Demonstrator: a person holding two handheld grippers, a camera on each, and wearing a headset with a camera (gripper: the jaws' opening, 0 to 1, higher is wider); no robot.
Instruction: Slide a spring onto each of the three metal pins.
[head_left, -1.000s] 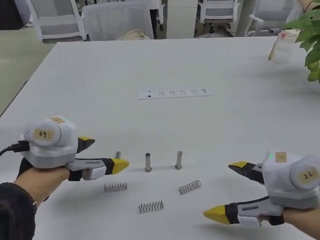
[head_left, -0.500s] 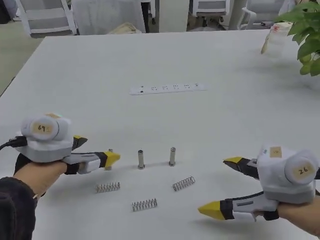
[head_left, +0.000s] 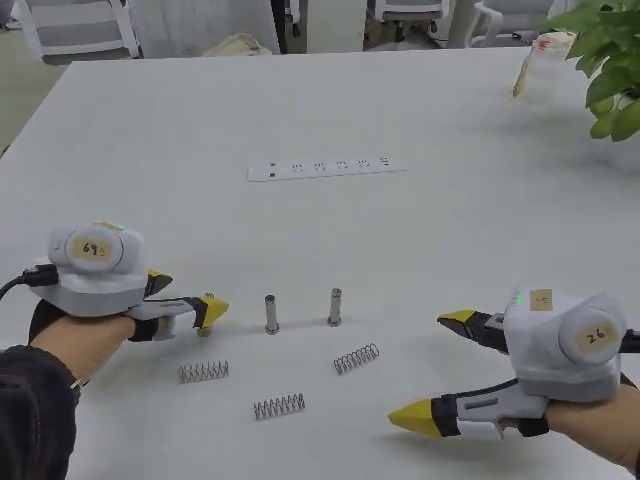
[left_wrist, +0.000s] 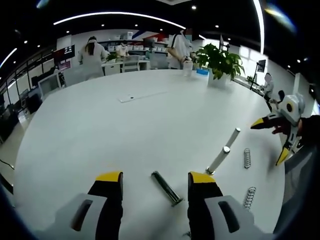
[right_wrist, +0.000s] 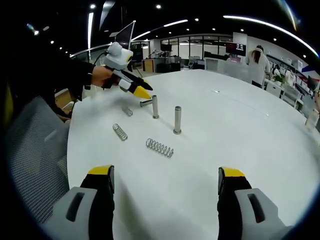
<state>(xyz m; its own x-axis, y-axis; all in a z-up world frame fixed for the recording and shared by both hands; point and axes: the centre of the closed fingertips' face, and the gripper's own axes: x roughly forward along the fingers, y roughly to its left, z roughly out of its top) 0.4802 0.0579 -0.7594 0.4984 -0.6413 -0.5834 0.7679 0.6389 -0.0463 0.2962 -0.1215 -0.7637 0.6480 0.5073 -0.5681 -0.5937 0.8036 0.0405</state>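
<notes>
Three metal pins stand in a row on the white table: the left pin (head_left: 204, 328), middle pin (head_left: 271, 313) and right pin (head_left: 334, 306). Three springs lie flat in front of them: left spring (head_left: 203, 371), middle spring (head_left: 279, 405) and right spring (head_left: 356, 358). My left gripper (head_left: 190, 295) is open, and the left pin (left_wrist: 166, 187) sits between its jaws; I cannot tell whether they touch it. My right gripper (head_left: 428, 367) is open and holds nothing, to the right of the right spring (right_wrist: 159, 147), and faces the pins (right_wrist: 177, 120).
A white power strip (head_left: 325, 167) lies mid-table beyond the pins. A plant (head_left: 605, 60) and a pale bottle (head_left: 545, 65) stand at the far right corner. Chairs line the far edge. The table (head_left: 450, 230) is bare between the pins and the strip.
</notes>
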